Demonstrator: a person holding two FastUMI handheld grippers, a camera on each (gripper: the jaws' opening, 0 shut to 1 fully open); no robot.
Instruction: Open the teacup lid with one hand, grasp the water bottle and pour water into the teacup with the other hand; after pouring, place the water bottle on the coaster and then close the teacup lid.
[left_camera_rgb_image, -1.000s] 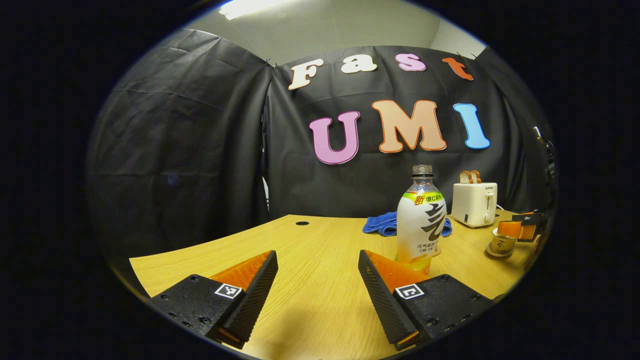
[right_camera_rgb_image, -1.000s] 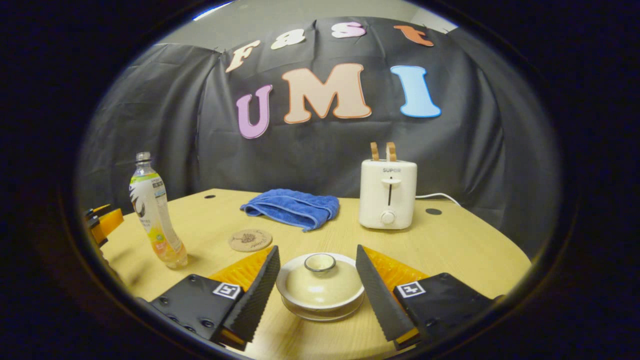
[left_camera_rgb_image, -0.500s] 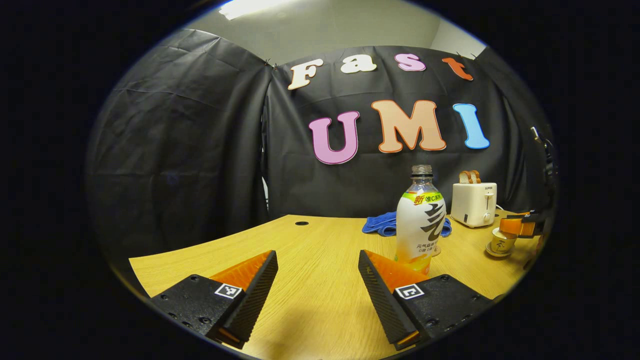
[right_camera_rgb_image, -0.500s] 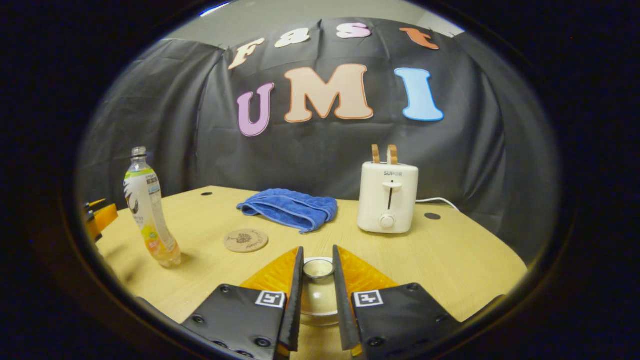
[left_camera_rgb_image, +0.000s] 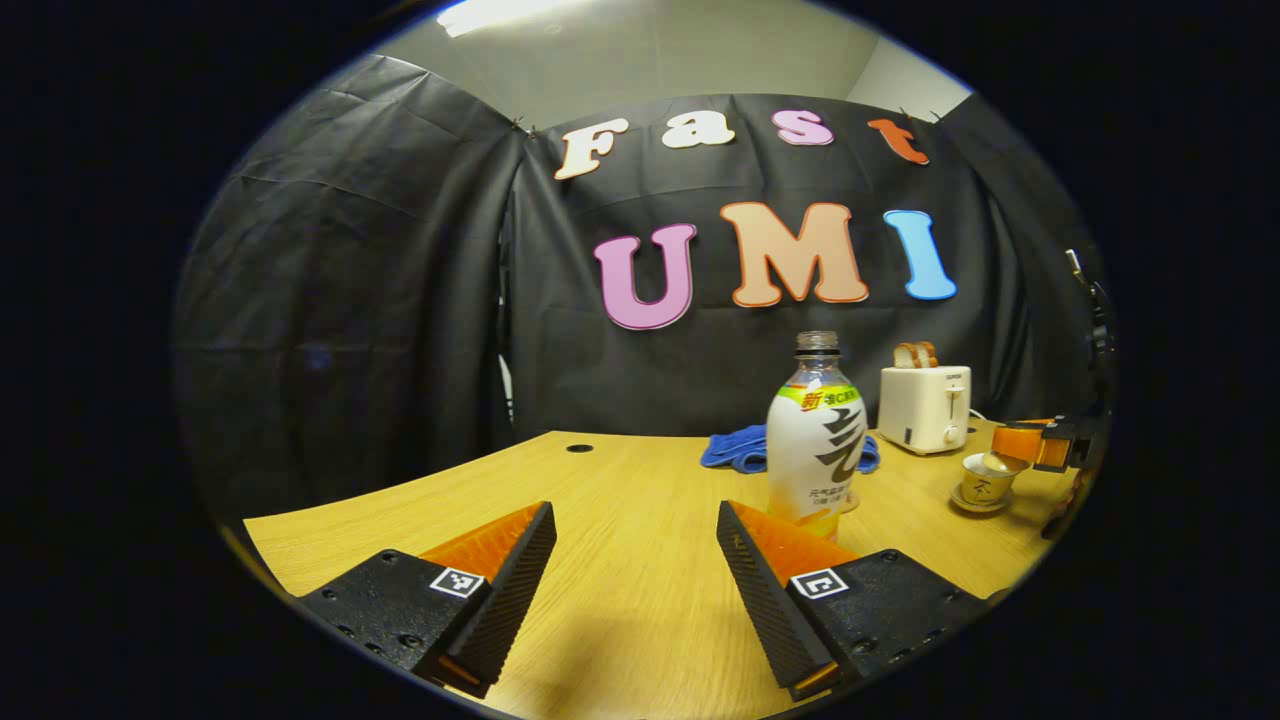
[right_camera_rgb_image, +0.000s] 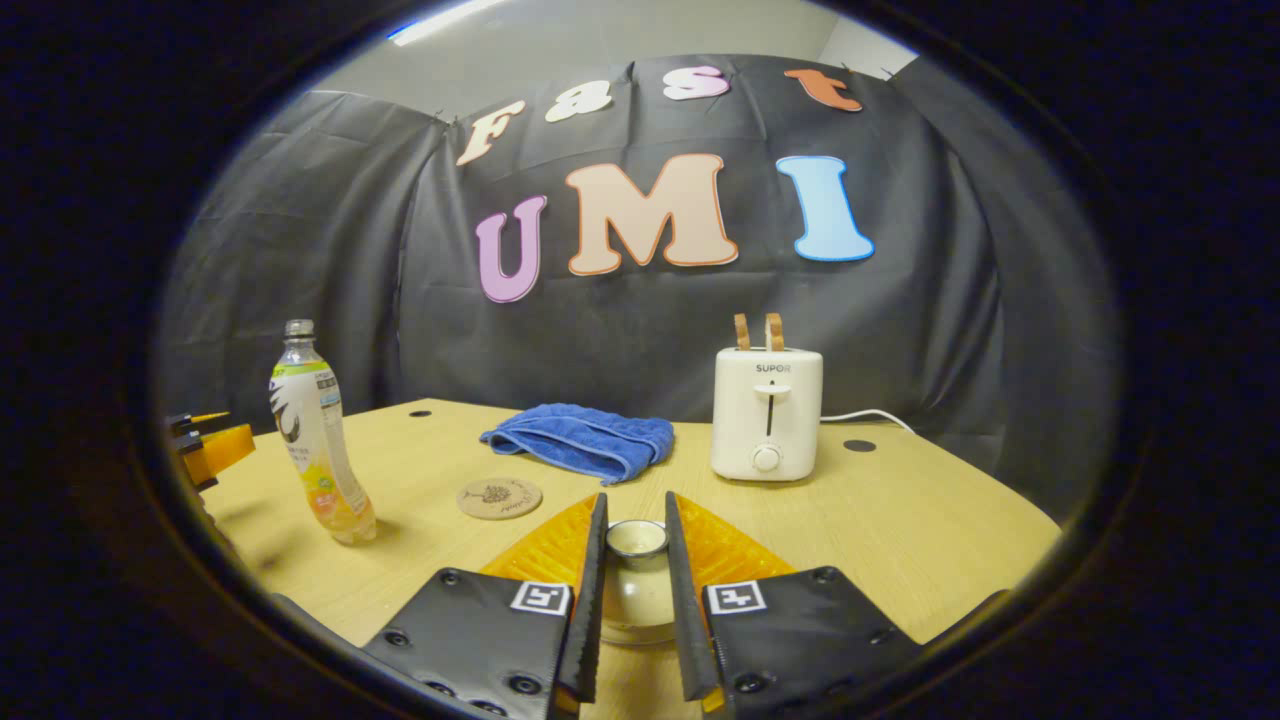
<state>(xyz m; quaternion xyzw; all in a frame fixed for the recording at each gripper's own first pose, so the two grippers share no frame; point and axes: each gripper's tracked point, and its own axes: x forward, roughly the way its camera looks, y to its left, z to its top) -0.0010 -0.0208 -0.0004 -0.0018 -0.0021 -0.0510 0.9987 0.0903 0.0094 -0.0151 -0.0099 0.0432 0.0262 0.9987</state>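
Note:
A capless water bottle (left_camera_rgb_image: 815, 440) with a white label stands on the wooden table (left_camera_rgb_image: 620, 600), just beyond my left gripper's right finger. My left gripper (left_camera_rgb_image: 635, 520) is open and holds nothing. My right gripper (right_camera_rgb_image: 636, 515) is shut on the knob of the cream teacup lid (right_camera_rgb_image: 637, 540). In the left gripper view the right gripper (left_camera_rgb_image: 1045, 445) holds the lid (left_camera_rgb_image: 1000, 462) slightly tilted just above the teacup (left_camera_rgb_image: 978, 488) on its saucer. The round coaster (right_camera_rgb_image: 500, 497) lies between the bottle (right_camera_rgb_image: 320, 440) and the lid. The left gripper (right_camera_rgb_image: 210, 445) shows at the far left edge.
A white toaster (right_camera_rgb_image: 767, 410) with bread in its slots stands at the back of the table, its cord trailing right. A folded blue towel (right_camera_rgb_image: 585, 440) lies behind the coaster. Black cloth walls close in the table on all far sides.
My right gripper closed on the lid's knob and has lifted the lid a little off the teacup. My left gripper stayed open and turned slightly right, toward the bottle.

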